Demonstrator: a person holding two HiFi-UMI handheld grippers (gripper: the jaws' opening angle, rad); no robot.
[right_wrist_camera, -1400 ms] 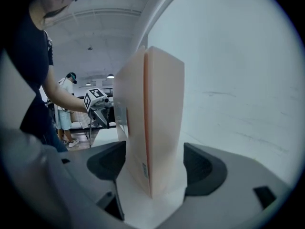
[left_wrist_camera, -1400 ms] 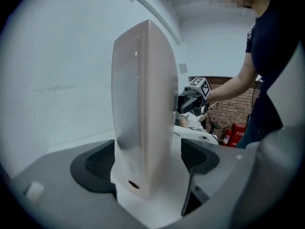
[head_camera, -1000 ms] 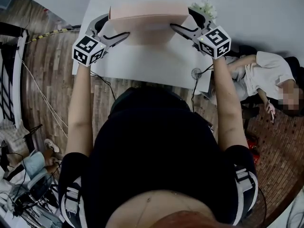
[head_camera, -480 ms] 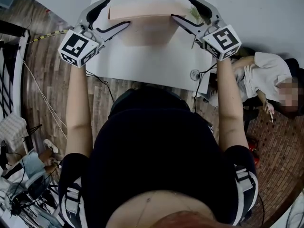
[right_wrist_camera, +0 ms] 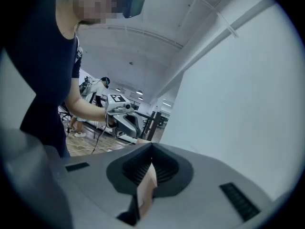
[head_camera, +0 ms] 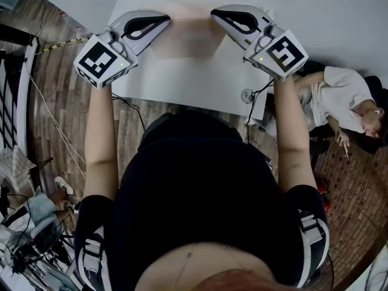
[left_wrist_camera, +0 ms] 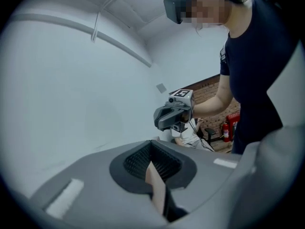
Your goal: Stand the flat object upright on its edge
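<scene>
Seen from the head view, looking steeply down past a dark shirt and two bare forearms, a white tabletop lies at 12 o'clock. Over it the left claw at 11 o'clock and the right claw at 1 o'clock angle inward toward each other. Between them is the flat object, a thin pale pink board with both ends hidden under the claw tips. Whether its lower edge touches the tabletop cannot be told. Both claws have just been closing and are pressed together, each pinching one end of the flat object. In the left gripper view and the right gripper view alike, a thin pink sliver stands roughly upright in the seam between the ribbed black pads. The only markings that can be made out are the bold black-and-white square patterns on the cube at the back of each claw. A wood-patterned floor surrounds the tabletop, and a seated person in a white top is at 3 o'clock. In the left gripper view a red fire extinguisher stands at 3 o'clock by a brick wall; its label is too small to read.
</scene>
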